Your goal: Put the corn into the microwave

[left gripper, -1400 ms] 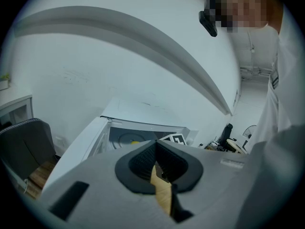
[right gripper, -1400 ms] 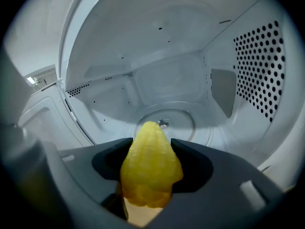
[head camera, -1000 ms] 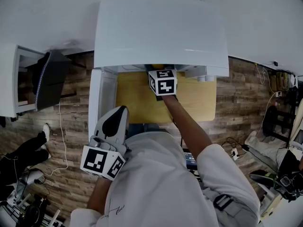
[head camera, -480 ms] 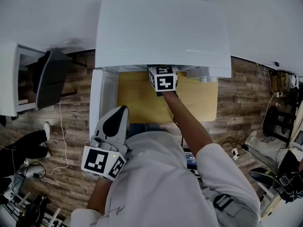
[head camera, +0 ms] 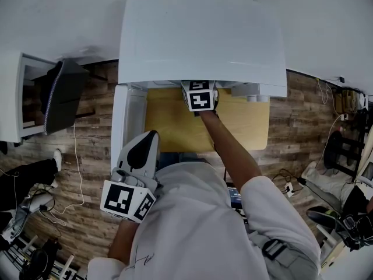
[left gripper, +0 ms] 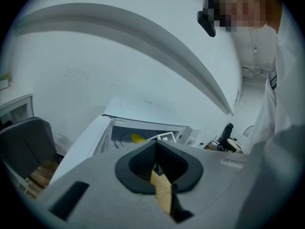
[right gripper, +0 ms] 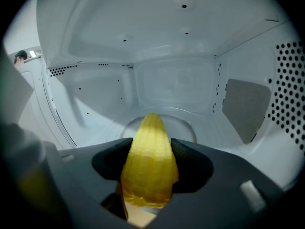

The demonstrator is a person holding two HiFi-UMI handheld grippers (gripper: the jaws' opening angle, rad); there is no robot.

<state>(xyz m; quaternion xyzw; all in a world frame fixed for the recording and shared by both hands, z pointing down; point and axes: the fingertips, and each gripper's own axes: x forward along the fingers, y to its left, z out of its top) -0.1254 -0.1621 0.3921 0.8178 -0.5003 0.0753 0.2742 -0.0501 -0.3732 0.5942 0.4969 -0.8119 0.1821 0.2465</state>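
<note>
- My right gripper (right gripper: 151,149) clamps the corn (right gripper: 150,166) inside the microwave (head camera: 201,37) at the bench's (head camera: 175,127) far edge, above its turntable (right gripper: 186,124).
- My left gripper (left gripper: 155,160), jaws together and empty, hovers off the near-left corner.

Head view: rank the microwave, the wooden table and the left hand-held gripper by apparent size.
1. microwave
2. wooden table, partly covered by the arm
3. left hand-held gripper, smallest even though nearest the camera

Head view looks steeply down on the microwave (head camera: 201,39); right gripper view peers close inside it; left gripper view faces it from farther back.
</note>
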